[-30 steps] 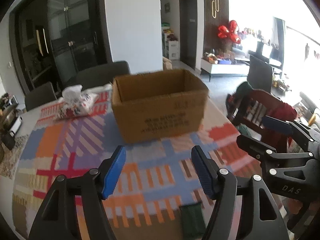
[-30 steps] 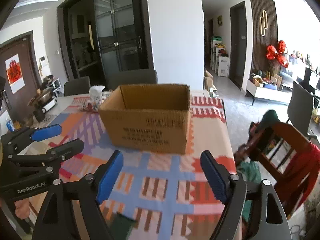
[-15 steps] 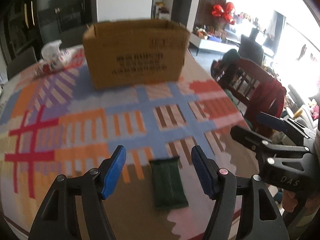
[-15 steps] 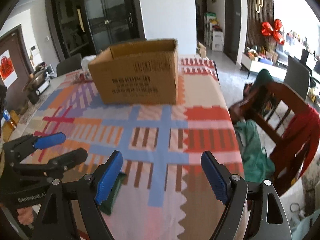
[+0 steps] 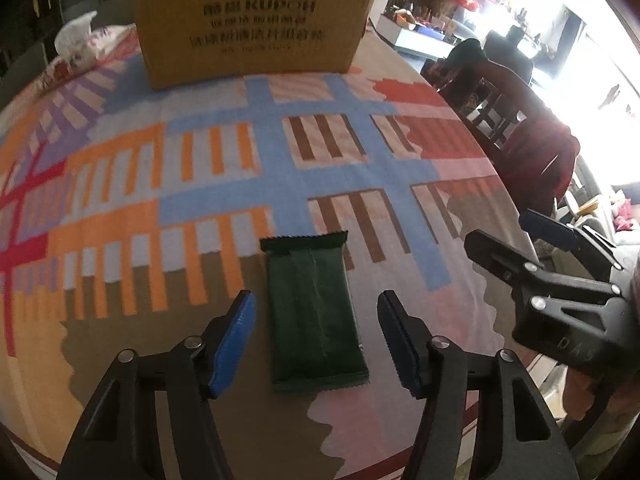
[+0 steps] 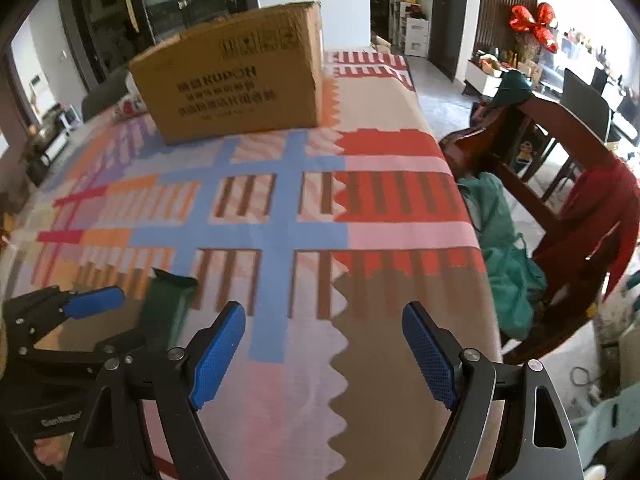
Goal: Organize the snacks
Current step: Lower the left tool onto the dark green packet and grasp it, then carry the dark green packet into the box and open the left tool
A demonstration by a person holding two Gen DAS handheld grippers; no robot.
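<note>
Two grippers hang low over the table, side by side, both pointing toward the far end. The left gripper tips down over a green snack. Its jaws are spread wide, one on each side of the snack, and neither blue pad touches it. The right gripper is just to the right, over bare cloth, and its jaws are spread wide too, with nothing between them.

The snack lies flat near the close edge of the table. It is a long, thin packet. Its long side runs away from the grippers, toward the box, so one short end points at the box and the other at the left gripper. The wrap is dark green and a bit shiny, with small zigzag teeth along each short end and a seam down the middle.

The box is brown cardboard with black print on its side. It stands well apart from the snack, at the far end. The cloth has blocks and stripes of blue, orange, red, pink and tan. A white bag sits left of the box. A wooden chair with red cloth on it stands right of the table.
</note>
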